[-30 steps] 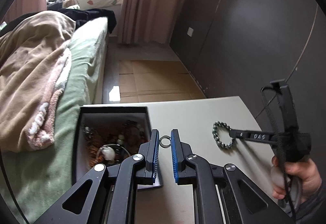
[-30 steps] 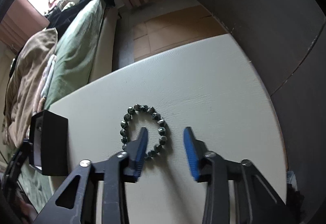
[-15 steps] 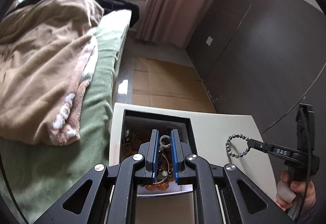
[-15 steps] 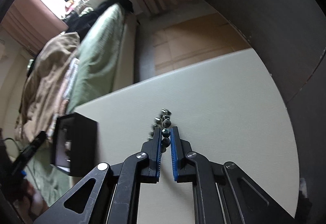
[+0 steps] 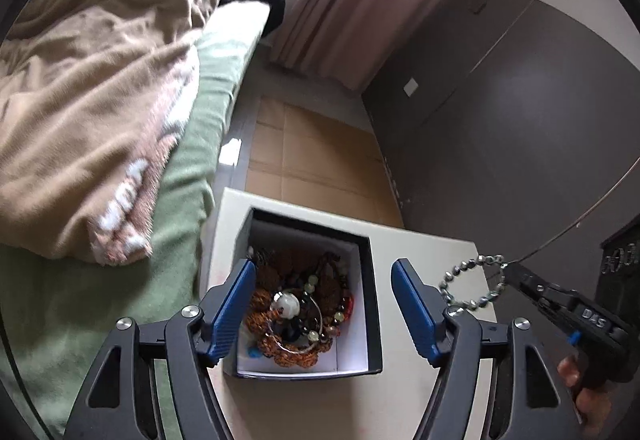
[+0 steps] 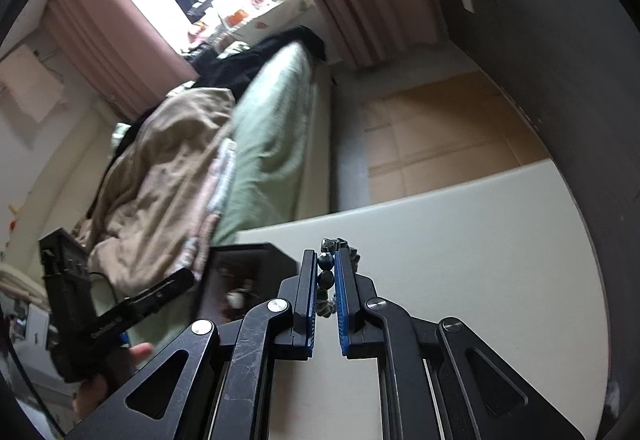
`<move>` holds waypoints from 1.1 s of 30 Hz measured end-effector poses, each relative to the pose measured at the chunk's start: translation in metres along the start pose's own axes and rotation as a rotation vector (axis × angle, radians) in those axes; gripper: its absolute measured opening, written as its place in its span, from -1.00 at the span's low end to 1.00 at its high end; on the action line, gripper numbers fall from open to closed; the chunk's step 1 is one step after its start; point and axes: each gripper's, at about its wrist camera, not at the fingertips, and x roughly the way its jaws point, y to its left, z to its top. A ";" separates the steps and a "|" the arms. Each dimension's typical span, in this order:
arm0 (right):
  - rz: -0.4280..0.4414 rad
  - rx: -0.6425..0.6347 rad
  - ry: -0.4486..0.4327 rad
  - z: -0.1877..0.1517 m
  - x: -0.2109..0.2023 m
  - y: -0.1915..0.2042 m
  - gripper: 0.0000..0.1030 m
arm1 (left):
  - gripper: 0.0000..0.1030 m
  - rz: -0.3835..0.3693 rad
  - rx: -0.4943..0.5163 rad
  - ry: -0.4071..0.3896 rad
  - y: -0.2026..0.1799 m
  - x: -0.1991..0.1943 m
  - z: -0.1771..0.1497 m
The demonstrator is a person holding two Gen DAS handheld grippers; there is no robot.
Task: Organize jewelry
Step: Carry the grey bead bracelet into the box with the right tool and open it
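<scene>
A black jewelry box (image 5: 371,280) with a white lining stands on the pale table (image 5: 348,408), holding a heap of brown bead strands, a silver ring and a white bead. My left gripper (image 5: 323,298) is open and empty above the box. My right gripper (image 6: 325,272) is shut on a dark green bead bracelet (image 6: 326,274) and holds it in the air right of the box. The bracelet also shows in the left wrist view (image 5: 472,282), hanging from the right gripper's tips. The box shows in the right wrist view (image 6: 248,260).
A bed (image 5: 188,167) with a green sheet and a tan blanket (image 5: 92,99) lies left of the table. A dark wall (image 5: 520,127) rises on the right. Cardboard sheets (image 5: 316,155) cover the floor beyond the table's far edge.
My left gripper carried a small silver ring over the box, then opened; the ring is no longer between its fingers. My right gripper shut on the bead bracelet and lifted it toward the box.
</scene>
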 end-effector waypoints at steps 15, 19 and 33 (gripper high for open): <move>0.128 -0.100 0.062 -0.003 0.034 0.072 -0.80 | 0.40 0.075 -0.030 -0.085 0.023 -0.022 0.012; 0.182 -0.076 0.102 -0.006 0.054 0.078 -0.79 | 0.40 0.099 -0.049 -0.102 0.031 -0.027 0.015; 0.113 0.013 0.159 -0.017 0.049 0.030 0.63 | 0.44 0.161 0.000 -0.091 0.022 -0.026 0.008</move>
